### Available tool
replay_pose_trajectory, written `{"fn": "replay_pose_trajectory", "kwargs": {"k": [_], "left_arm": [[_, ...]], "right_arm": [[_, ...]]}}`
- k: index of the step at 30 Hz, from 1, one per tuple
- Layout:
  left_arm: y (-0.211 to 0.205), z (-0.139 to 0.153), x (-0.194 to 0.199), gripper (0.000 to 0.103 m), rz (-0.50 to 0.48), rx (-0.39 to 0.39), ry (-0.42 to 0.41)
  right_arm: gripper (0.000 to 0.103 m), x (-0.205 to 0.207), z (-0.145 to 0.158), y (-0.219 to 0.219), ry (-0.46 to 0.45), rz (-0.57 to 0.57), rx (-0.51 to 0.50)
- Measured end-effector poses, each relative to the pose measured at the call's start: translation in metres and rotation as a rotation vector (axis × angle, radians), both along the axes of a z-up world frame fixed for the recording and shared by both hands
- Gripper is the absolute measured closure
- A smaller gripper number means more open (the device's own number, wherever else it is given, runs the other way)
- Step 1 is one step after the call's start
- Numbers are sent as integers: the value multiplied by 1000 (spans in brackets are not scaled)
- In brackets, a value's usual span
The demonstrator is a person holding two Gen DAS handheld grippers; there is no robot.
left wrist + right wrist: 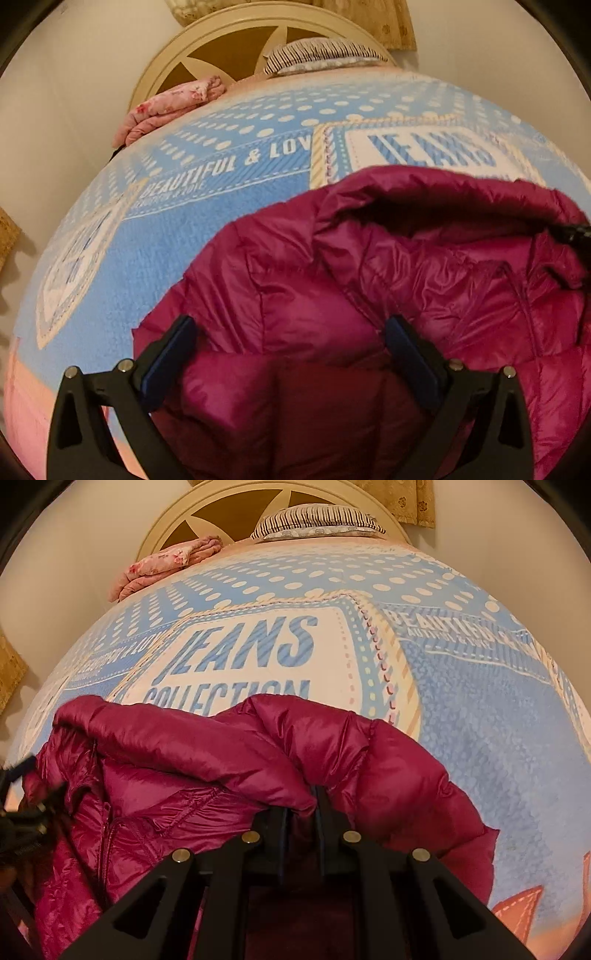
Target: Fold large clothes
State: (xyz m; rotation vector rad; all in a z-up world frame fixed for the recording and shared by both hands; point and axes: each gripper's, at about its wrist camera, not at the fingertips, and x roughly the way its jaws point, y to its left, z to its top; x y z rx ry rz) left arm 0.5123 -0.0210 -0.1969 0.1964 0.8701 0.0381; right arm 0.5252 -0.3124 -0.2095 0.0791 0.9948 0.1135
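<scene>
A magenta puffer jacket [332, 280] with a hood lies on the blue printed bed cover [155, 236]. My left gripper [291, 332] is open, its fingers spread wide over the jacket's left part, with fabric between them. In the right wrist view the jacket [177, 768] is bunched, and my right gripper [301, 805] is shut on a fold of its right side. The left gripper shows blurred at the left edge of the right wrist view [22, 812].
The bed cover [498, 738] spreads wide to the right and ahead. A folded pink floral blanket [166, 107] and a striped pillow [317, 55] lie at the headboard [221, 40]. Cream walls stand on both sides.
</scene>
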Motion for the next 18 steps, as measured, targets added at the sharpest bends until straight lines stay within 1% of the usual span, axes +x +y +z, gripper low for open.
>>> {"fn": "replay_pose_trajectory", "kwargs": {"k": [2, 5, 7, 8, 9, 11, 13, 14, 15, 16, 18], "left_arm": [[2, 11, -3, 0, 2, -24, -30], [8, 45, -10, 0, 0, -86, -144], [10, 69, -5, 0, 7, -96, -218], [9, 77, 1, 0, 11, -95, -233], [8, 84, 10, 0, 12, -101, -235], [6, 88, 29, 0, -1, -150, -219], [3, 81, 51, 0, -8, -208, -153], [0, 75, 55, 0, -7, -220, -126], [-3, 66, 60, 0, -10, -225, -91], [-6, 57, 62, 0, -3, -213, -71], [-12, 37, 58, 0, 12, -164, -43]], "right_arm": [[91, -1, -1, 0, -12, 2, 0], [91, -3, -3, 0, -35, 7, 2], [91, -6, -6, 0, -58, 7, 8], [91, -7, -6, 0, -65, 8, 9], [91, -7, -7, -1, -70, 9, 14], [91, -7, -7, -5, -74, 9, 38], [91, -7, -8, -9, -75, 8, 68], [91, -7, -8, -10, -75, 9, 77], [91, -7, -9, -11, -75, 9, 87], [91, -7, -9, -12, -76, 9, 96], [91, -7, -10, -14, -78, 10, 110]]}}
